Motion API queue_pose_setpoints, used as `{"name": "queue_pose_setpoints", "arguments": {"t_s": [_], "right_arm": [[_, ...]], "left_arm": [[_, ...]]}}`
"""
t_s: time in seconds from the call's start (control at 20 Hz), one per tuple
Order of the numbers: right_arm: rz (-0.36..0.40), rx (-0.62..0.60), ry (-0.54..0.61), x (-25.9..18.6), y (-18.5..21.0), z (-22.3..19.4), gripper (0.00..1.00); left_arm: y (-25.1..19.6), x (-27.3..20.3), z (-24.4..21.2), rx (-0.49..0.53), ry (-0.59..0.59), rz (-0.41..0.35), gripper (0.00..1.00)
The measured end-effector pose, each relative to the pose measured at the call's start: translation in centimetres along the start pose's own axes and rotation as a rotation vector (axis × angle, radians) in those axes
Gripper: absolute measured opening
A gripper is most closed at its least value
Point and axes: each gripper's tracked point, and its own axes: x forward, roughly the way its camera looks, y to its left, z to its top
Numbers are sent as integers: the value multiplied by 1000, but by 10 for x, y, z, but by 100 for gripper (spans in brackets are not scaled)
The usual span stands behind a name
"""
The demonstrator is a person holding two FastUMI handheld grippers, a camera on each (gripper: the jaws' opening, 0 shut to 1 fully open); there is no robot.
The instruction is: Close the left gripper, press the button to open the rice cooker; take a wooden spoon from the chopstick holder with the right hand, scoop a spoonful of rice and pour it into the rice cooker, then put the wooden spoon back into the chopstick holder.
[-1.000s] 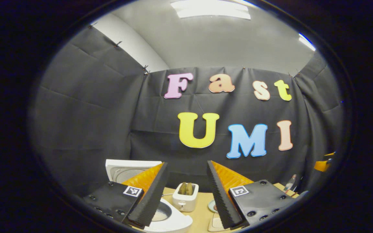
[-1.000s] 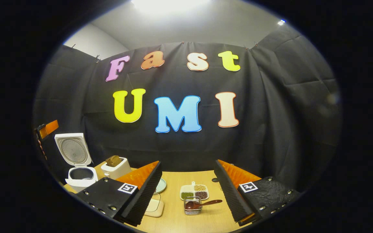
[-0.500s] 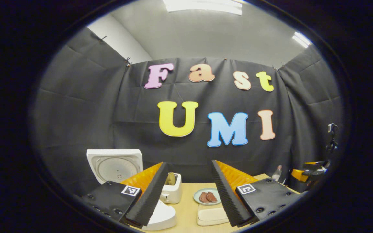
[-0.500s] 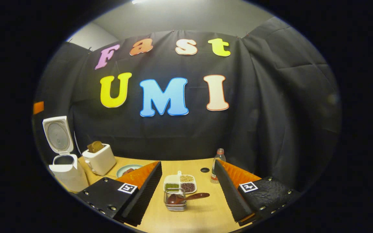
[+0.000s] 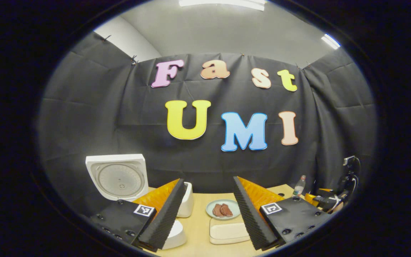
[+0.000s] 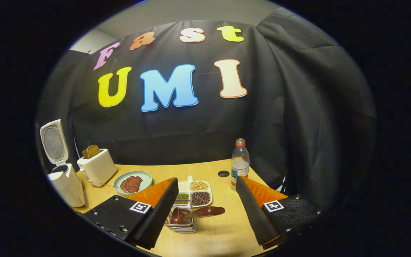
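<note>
The white rice cooker (image 6: 62,182) stands at the table's far left with its lid (image 6: 52,141) raised. In the left gripper view the lid (image 5: 118,176) stands up at the left, and part of the cooker's body (image 5: 175,235) shows by my left finger. My left gripper (image 5: 207,214) is open and holds nothing. A dark wooden spoon (image 6: 200,212) lies across the wire chopstick holder (image 6: 181,224), handle pointing right. My right gripper (image 6: 207,214) is open, a little short of the holder, which I see in the gap between the fingers.
A white toaster (image 6: 96,166) with bread stands beside the cooker. Nearby are a plate of meat (image 6: 132,182), a divided dish of grains (image 6: 194,192), a water bottle (image 6: 240,162) and a hole in the wooden table (image 6: 223,174). A white slab (image 5: 228,232) lies ahead of the left gripper.
The left gripper has drawn back from the cooker and swung right, still open. The right gripper has tilted down and come closer to the holder; the bottle and plate have come into its view.
</note>
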Motion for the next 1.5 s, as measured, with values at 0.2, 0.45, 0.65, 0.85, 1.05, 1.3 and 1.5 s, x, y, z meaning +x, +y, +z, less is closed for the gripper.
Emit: {"name": "queue_pose_setpoints", "arguments": {"t_s": [0.2,0.45,0.65,0.85,1.05,1.3,1.5], "right_arm": [[5,57,44,29,-6,-33,99],[49,108,90,44,6,-60,99],[75,141,93,50,20,-61,57],[118,150,99,44,49,-54,18],[127,150,75,28,68,-14,13],[156,116,25,-4,92,45,17],[237,151,2,-29,132,82,17]], "left_arm": [[-14,12,-14,-17,47,-24,97],[-20,16,-37,29,102,-22,93],[-27,15,-52,42,141,-44,97],[-26,9,-44,55,117,-49,89],[-24,-1,-30,51,68,-63,89],[-9,-11,-18,27,16,-68,89],[7,-18,-13,34,-16,-58,89]]}}
